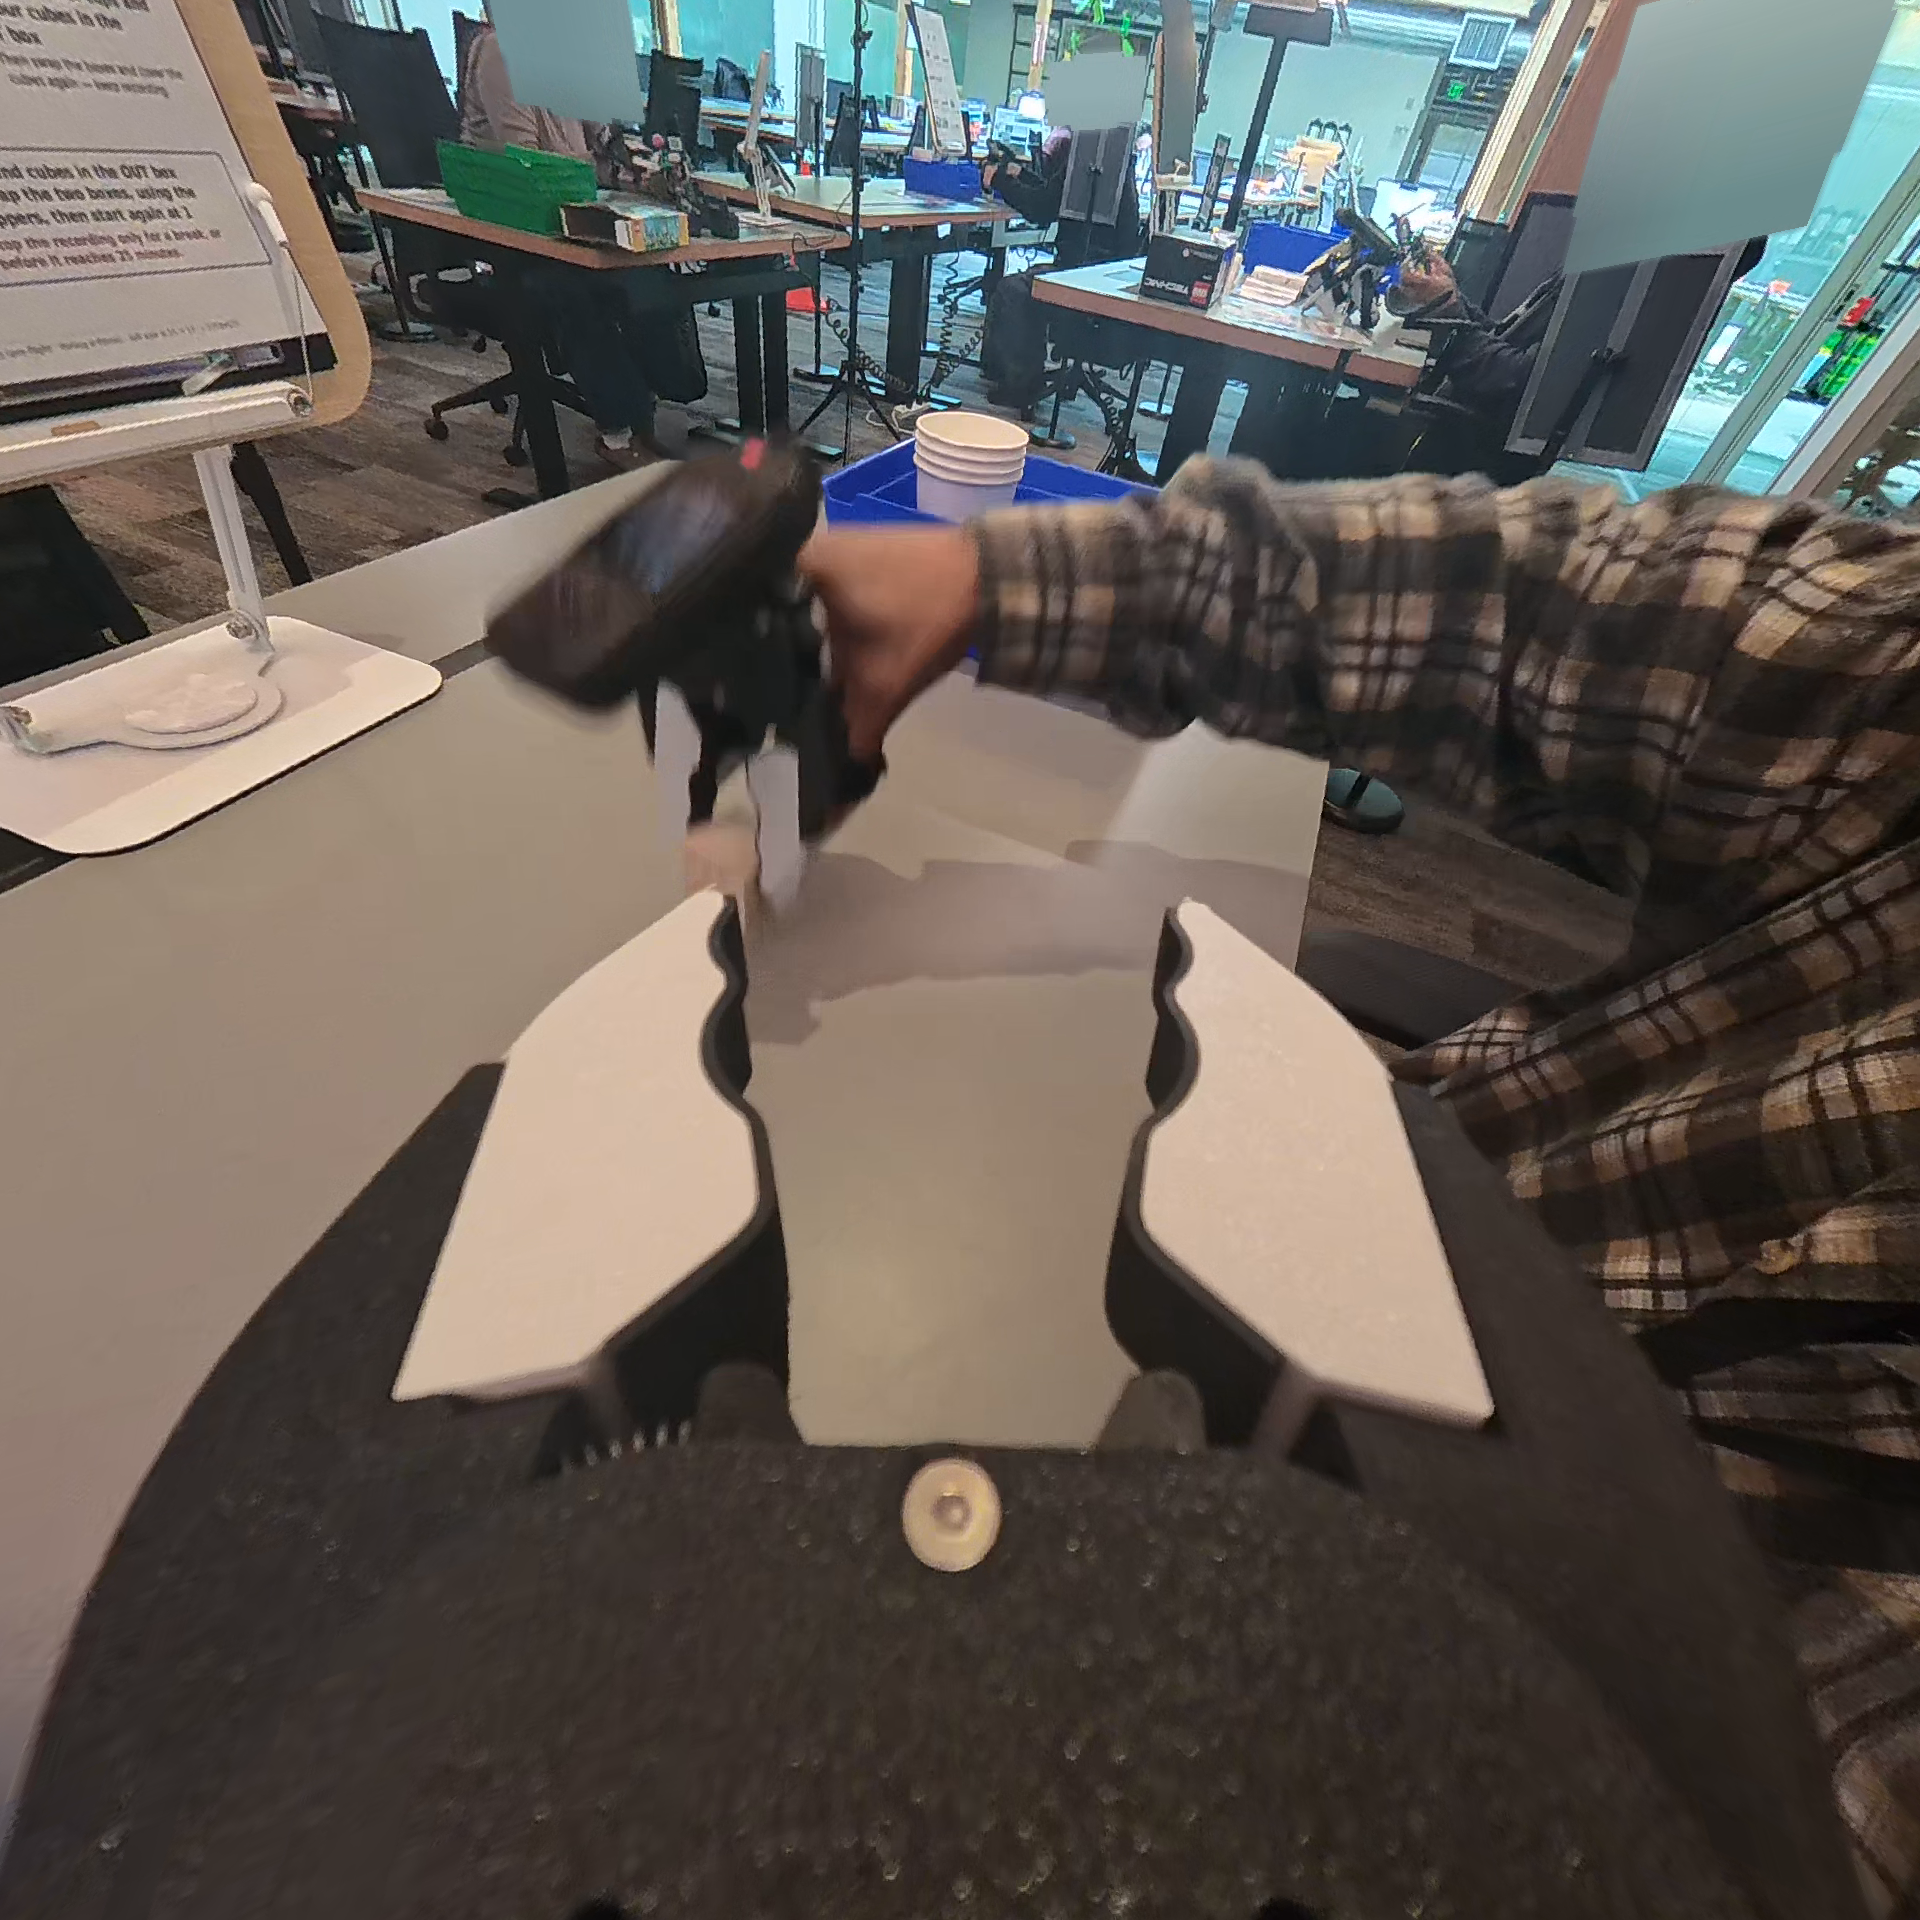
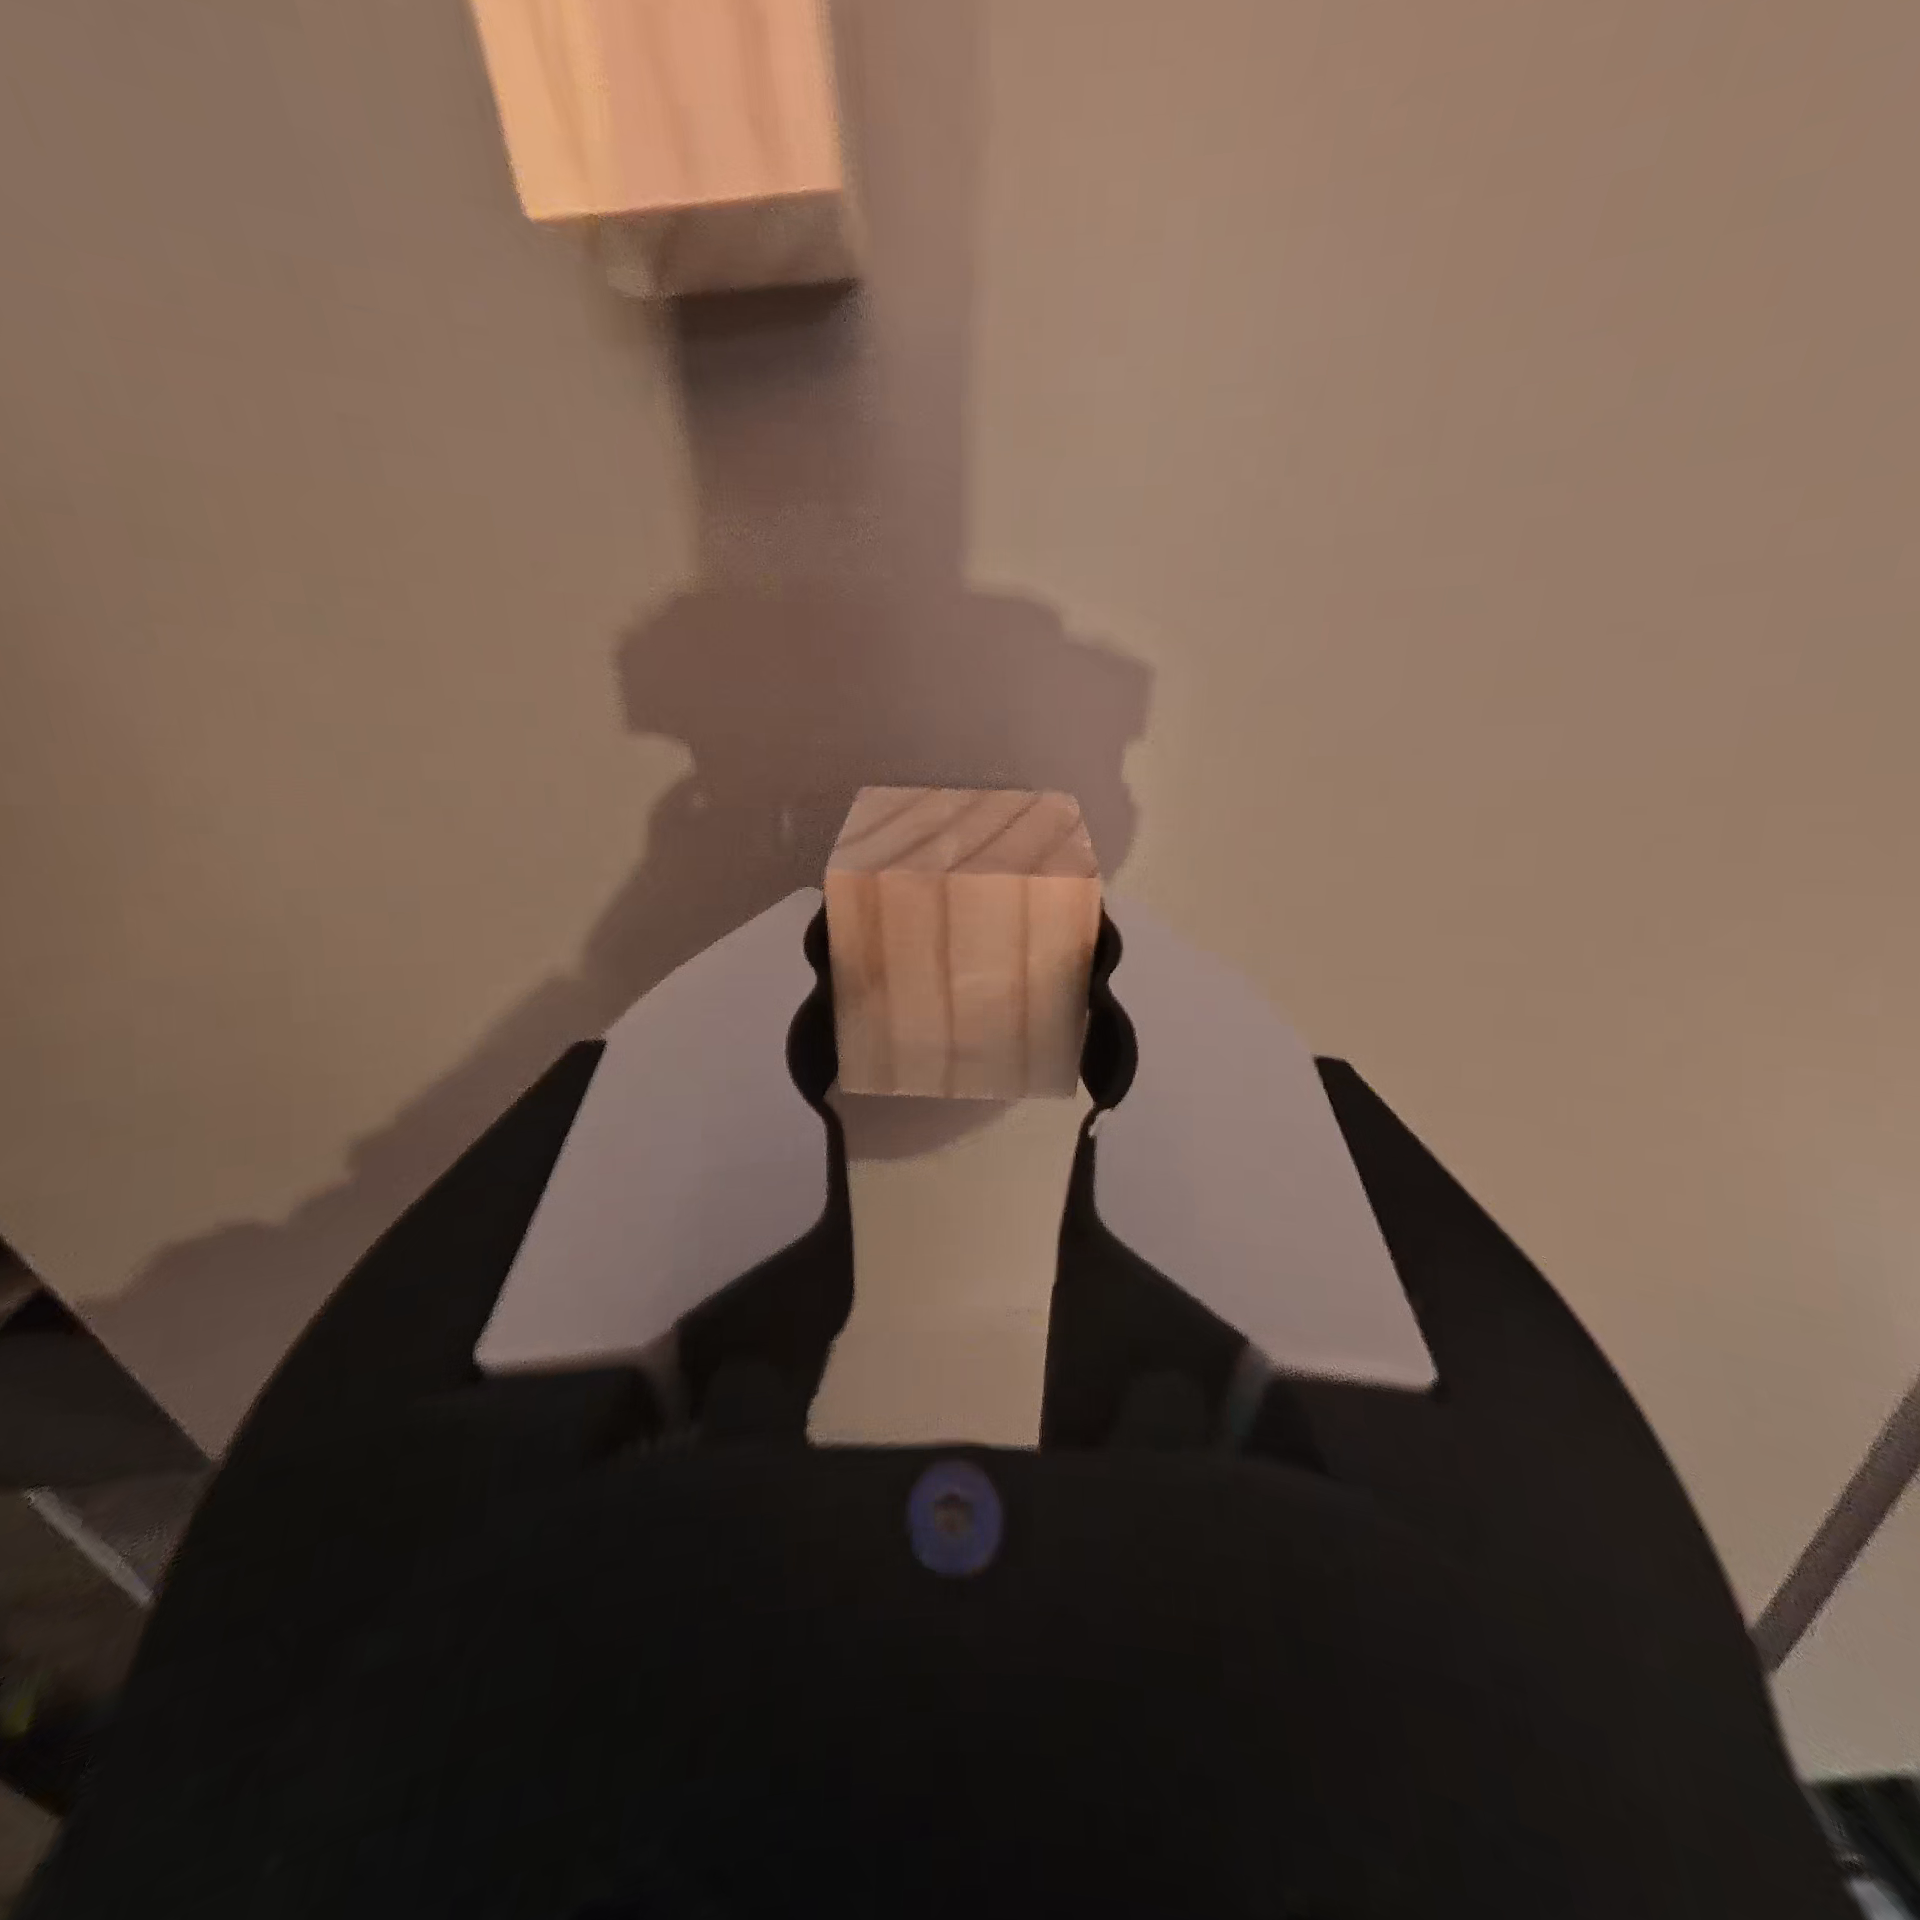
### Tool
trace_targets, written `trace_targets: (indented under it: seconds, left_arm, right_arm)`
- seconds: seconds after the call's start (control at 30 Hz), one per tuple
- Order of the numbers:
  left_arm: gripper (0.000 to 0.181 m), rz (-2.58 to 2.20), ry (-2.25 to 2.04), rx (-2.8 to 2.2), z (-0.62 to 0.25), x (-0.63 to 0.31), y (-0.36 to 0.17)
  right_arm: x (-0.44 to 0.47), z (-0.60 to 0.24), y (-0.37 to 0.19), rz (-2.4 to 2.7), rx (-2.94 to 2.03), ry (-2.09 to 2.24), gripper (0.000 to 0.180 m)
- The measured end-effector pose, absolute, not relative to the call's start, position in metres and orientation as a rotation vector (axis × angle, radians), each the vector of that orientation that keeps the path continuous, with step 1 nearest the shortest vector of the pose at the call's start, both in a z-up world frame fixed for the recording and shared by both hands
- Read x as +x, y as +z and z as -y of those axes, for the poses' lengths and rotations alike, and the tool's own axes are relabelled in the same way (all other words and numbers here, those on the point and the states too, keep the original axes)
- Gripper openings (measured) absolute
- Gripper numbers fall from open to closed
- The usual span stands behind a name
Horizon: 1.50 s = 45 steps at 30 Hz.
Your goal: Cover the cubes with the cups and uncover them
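The right gripper [image 2: 961, 997] is pointing down at the grey bench [image 2: 1455, 520], its jaws pinching a small wooden cube [image 2: 961, 987] by two opposite faces, and a second wooden cube [image 2: 675, 135] is sitting on the bench just ahead of it. From the left wrist view that same gripper is blurring badly, which is suggesting quick motion, and a hand [image 1: 894, 623] in a plaid sleeve [image 1: 1403, 623] is steering it low over the bench. The left gripper [image 1: 951, 987] is hanging back with its jaws spread wide and nothing between them. The stack of white cups [image 1: 969, 462] is waiting in the blue bin [image 1: 862, 499] at the far edge. Now the risks: the held cube is sitting right at the tips of the jaws, so a fast set-down could be knocking it loose or letting it tumble on release. Placed too close to the other cube, the two might not be leaving room for separate cups. And reaching for the cups, the sleeve could be sweeping a cube away.
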<state>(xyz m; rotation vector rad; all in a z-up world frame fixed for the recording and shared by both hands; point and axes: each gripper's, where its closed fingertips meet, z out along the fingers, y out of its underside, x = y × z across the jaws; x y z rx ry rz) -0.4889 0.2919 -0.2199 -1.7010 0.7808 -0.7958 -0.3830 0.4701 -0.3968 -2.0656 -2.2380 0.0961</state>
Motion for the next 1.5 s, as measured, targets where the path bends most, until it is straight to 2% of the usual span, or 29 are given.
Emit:
trace_targets:
  seconds: [0.13,0.3,0.4,0.6,0.9,1.5]
  left_arm:
    - [0.075,-0.783,-0.805,-1.709,-0.292,-0.487,-0.222]
    - [0.075,-0.805,-0.809,-1.721,-0.293,-0.480,-0.227]
    - [0.075,-0.821,-0.809,-1.731,-0.293,-0.474,-0.230]
    - [0.074,-0.851,-0.812,-1.746,-0.292,-0.461,-0.235]
    - [0.074,-0.879,-0.808,-1.765,-0.291,-0.453,-0.242]
    - [0.074,-0.875,-0.810,-1.759,-0.290,-0.456,-0.241]
  right_arm:
    - [-0.327,-0.501,-0.328,1.870,-2.266,0.096,0.044]
    - [-0.178,-0.538,-0.251,1.228,-2.568,-0.010,0.044]
    - [-0.084,-0.541,-0.235,0.838,-2.694,-0.035,0.044]
    - [0.020,-0.532,-0.286,0.439,-2.839,0.037,0.044]
    - [0.039,-0.540,-0.368,0.297,-2.847,0.080,0.045]
    - [0.028,-0.530,-0.405,0.345,-2.865,0.043,0.045]
